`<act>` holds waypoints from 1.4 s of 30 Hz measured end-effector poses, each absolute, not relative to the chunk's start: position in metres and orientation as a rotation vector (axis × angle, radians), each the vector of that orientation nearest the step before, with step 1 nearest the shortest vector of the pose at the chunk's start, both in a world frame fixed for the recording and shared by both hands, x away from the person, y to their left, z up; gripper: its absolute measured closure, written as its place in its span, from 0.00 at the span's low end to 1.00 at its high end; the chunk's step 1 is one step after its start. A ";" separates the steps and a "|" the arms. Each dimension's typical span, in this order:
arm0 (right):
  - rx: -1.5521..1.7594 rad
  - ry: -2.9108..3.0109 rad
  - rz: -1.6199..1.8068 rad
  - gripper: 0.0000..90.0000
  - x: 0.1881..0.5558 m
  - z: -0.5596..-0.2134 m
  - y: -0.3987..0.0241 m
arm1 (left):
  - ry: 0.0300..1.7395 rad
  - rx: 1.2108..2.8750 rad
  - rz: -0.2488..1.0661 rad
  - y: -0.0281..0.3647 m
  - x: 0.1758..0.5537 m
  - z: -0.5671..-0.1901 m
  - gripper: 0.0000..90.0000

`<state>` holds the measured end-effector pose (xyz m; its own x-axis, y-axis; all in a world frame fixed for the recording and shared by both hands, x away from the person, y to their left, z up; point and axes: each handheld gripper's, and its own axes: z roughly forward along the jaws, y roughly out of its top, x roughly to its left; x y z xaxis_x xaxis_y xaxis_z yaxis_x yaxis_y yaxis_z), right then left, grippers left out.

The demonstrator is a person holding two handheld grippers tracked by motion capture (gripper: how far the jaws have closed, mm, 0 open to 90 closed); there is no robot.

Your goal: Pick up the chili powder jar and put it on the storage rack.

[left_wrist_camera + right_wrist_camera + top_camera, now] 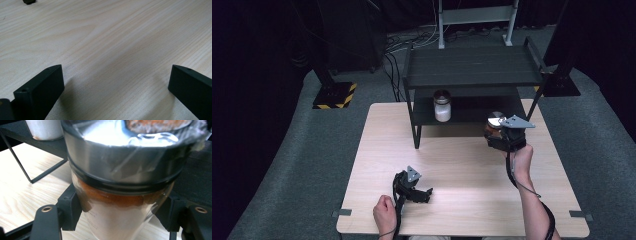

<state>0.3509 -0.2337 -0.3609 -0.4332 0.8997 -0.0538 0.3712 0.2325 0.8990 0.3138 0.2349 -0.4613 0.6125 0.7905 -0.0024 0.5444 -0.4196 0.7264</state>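
Observation:
My right gripper [496, 136] is held above the table's right side, just in front of the black shelf unit [472, 70], and is shut on a glass jar [494, 123]. In the right gripper view the jar [120, 202] has a shiny metal lid and orange-brown powder inside, and both pads press on its sides [68, 207]. A second jar [442, 106] with white contents stands on the lower shelf, up at the left in the right gripper view [45, 128]. My left gripper [427, 193] rests low near the front of the table, open, its jaws spread over bare wood [116, 85].
The light wooden table [377, 150] has bare room at its left and middle. The shelf's thin black legs [416, 135] stand on the table's back part. A black stand with a yellow-striped base [334, 95] is on the floor at the back left.

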 end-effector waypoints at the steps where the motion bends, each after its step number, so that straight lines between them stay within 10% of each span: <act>1: 1.164 1.921 1.162 0.34 0.351 -0.360 -0.234 | 1.046 2.130 0.447 0.235 0.314 -0.461 0.00; 42: 1.160 1.854 1.209 0.34 0.354 -0.347 -0.233 | 1.046 2.130 0.447 0.235 0.314 -0.461 0.00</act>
<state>0.3540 -0.2329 -0.3467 -0.4125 0.9101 -0.0405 0.3303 0.1909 0.9244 0.3138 0.2349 -0.4614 0.6123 0.7907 -0.0024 0.5444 -0.4194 0.7264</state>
